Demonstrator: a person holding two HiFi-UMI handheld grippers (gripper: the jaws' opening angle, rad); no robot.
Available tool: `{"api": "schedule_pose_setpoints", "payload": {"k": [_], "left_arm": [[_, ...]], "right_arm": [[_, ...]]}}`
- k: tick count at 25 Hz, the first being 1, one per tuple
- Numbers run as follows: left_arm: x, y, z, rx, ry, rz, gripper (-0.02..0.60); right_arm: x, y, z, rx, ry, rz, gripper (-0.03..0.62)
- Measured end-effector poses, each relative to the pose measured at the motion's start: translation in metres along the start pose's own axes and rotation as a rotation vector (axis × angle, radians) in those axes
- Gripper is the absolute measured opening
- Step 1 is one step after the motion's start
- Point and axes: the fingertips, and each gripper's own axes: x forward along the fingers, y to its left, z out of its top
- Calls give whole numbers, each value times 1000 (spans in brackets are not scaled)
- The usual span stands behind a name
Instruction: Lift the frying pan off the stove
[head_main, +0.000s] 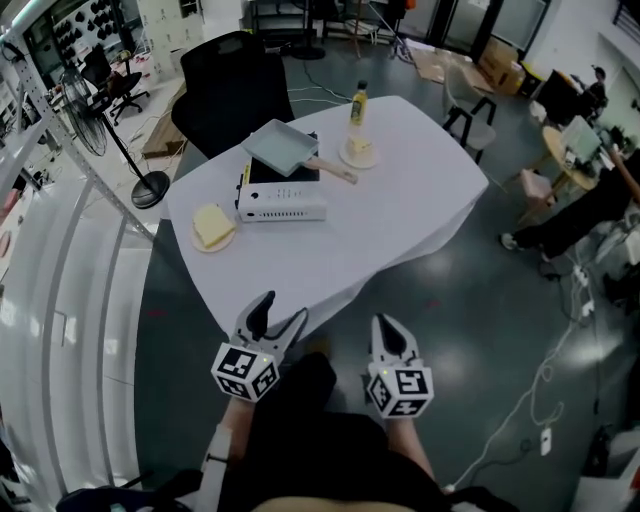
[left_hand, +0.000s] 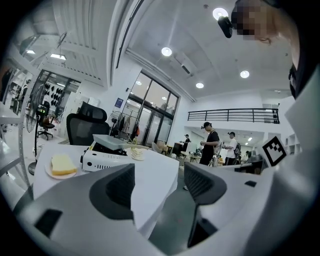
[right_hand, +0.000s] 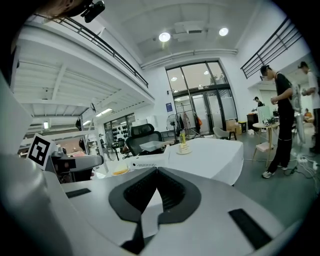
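As frying pan (head_main: 281, 146) tops stove (head_main: 282, 200), left gripper (head_main: 283, 307) released, right gripper (head_main: 388, 323) clenched empty, both off table (head_main: 400, 205).

The grey square frying pan (head_main: 281, 147) sits on the white box-shaped stove (head_main: 282, 202), left of centre on the white-clothed table (head_main: 400, 200). A plate with a yellow slab (head_main: 213, 228) lies before the stove's left end. A second plate (head_main: 358, 152) lies right of the pan, with a yellow bottle (head_main: 358, 103) behind it.

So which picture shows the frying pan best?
The head view: it sees the whole frying pan, handle included, on the stove. Both gripper views show it only small, far off and side-on.
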Motion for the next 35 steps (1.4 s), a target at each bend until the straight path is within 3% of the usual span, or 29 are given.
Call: {"api": "schedule_pose_setpoints", "payload": {"k": [13, 35], "left_arm": [[84, 58, 52, 14, -23, 16, 293], [145, 131, 60, -61, -40, 31, 292]], "right_arm": [[98, -29, 57, -1, -30, 9, 6], [195, -33, 80, -20, 8, 50, 6]]}}
